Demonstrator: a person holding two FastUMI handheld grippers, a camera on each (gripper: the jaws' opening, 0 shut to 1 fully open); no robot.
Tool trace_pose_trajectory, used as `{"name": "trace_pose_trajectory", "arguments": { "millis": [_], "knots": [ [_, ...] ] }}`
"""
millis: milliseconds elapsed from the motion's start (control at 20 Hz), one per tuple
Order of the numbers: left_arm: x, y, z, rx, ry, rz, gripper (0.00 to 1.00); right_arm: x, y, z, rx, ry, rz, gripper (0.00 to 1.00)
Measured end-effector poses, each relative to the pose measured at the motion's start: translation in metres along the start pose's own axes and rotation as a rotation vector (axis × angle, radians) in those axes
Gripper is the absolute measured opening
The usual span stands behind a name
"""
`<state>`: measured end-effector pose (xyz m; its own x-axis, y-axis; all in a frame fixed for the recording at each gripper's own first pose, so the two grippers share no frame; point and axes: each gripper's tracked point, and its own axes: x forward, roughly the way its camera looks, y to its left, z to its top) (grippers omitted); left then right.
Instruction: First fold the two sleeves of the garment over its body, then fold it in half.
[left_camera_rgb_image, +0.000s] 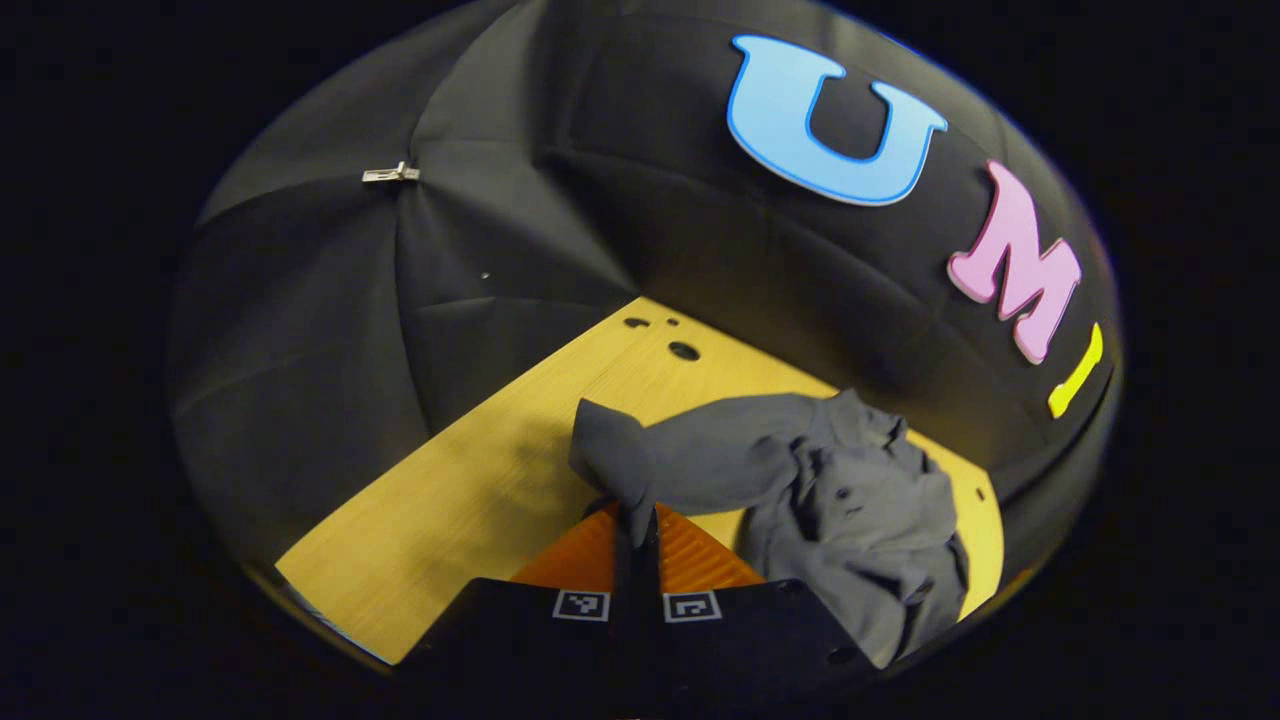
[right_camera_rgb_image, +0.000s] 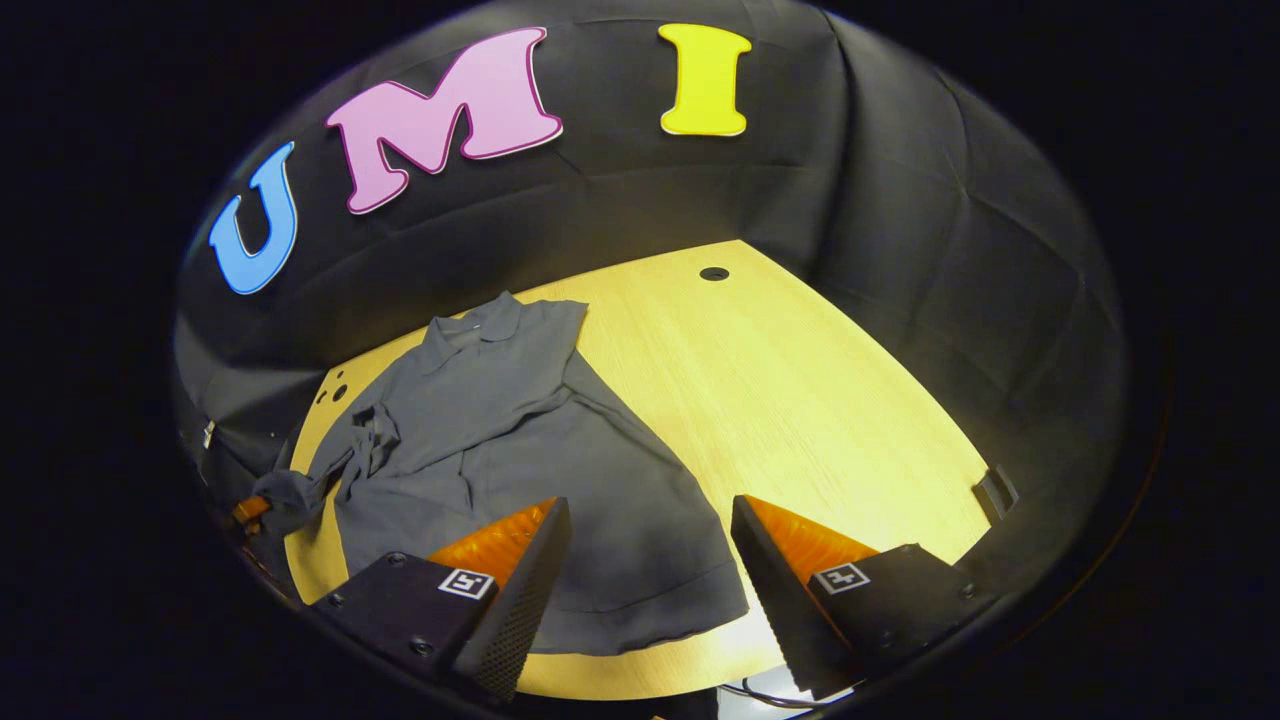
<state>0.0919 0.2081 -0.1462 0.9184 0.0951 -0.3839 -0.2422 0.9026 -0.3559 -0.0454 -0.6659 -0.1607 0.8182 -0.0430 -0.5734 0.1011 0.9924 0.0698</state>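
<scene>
A dark grey collared shirt (right_camera_rgb_image: 500, 420) lies on the wooden table (right_camera_rgb_image: 800, 400), collar toward the far wall and hem toward me. My right gripper (right_camera_rgb_image: 650, 525) is open just above the hem, fingers apart with nothing between them. In the left gripper view, my left gripper (left_camera_rgb_image: 637, 520) is shut on the end of one sleeve (left_camera_rgb_image: 625, 455), lifted slightly off the table, and the rumpled shirt body (left_camera_rgb_image: 860, 500) lies to the right. In the right gripper view that held sleeve (right_camera_rgb_image: 295, 490) stretches out to the table's left edge, where the left gripper (right_camera_rgb_image: 250, 510) shows small.
Round holes in the tabletop (left_camera_rgb_image: 684, 350) (right_camera_rgb_image: 714, 273) sit near the far edge. A small dark fitting (right_camera_rgb_image: 995, 490) is at the table's right edge. A metal clip (left_camera_rgb_image: 390, 174) hangs on the cloth wall. Bare wood (right_camera_rgb_image: 850, 430) spreads right of the shirt.
</scene>
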Motion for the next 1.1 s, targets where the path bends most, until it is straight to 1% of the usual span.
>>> {"name": "trace_pose_trajectory", "arguments": {
  "millis": [100, 250, 450, 550, 650, 800, 1000, 1050, 1100],
  "knots": [
    [-0.003, -0.038, 0.015, 0.019, -0.016, -0.068, 0.06, 0.008, -0.005, 0.007, -0.016, 0.004, 0.020, 0.99],
    [0.001, -0.093, 0.036, 0.052, -0.045, -0.147, 0.05, 0.018, -0.017, 0.017, -0.047, -0.002, 0.028, 0.99],
    [0.012, -0.177, 0.041, 0.069, -0.039, -0.263, 0.05, 0.026, -0.026, 0.022, -0.026, 0.007, 0.042, 0.99],
    [0.012, -0.223, 0.034, 0.090, -0.013, -0.365, 0.05, 0.030, -0.030, 0.021, -0.025, 0.014, 0.048, 0.99],
    [0.016, -0.264, 0.026, 0.110, 0.005, -0.448, 0.05, 0.035, -0.033, 0.017, -0.033, 0.032, 0.060, 0.99],
    [0.024, -0.311, 0.004, 0.154, 0.042, -0.514, 0.05, 0.042, -0.038, 0.008, -0.063, 0.061, 0.075, 0.99],
    [0.030, -0.368, -0.020, 0.184, 0.079, -0.591, 0.05, 0.051, -0.035, -0.002, -0.059, 0.098, 0.104, 0.99],
    [0.032, -0.379, -0.025, 0.197, 0.090, -0.602, 0.02, 0.053, -0.034, -0.004, -0.058, 0.103, 0.108, 1.00],
    [0.036, -0.390, -0.032, 0.209, 0.101, -0.611, 0.05, 0.055, -0.034, -0.003, -0.058, 0.105, 0.111, 1.00]
  ]
}}
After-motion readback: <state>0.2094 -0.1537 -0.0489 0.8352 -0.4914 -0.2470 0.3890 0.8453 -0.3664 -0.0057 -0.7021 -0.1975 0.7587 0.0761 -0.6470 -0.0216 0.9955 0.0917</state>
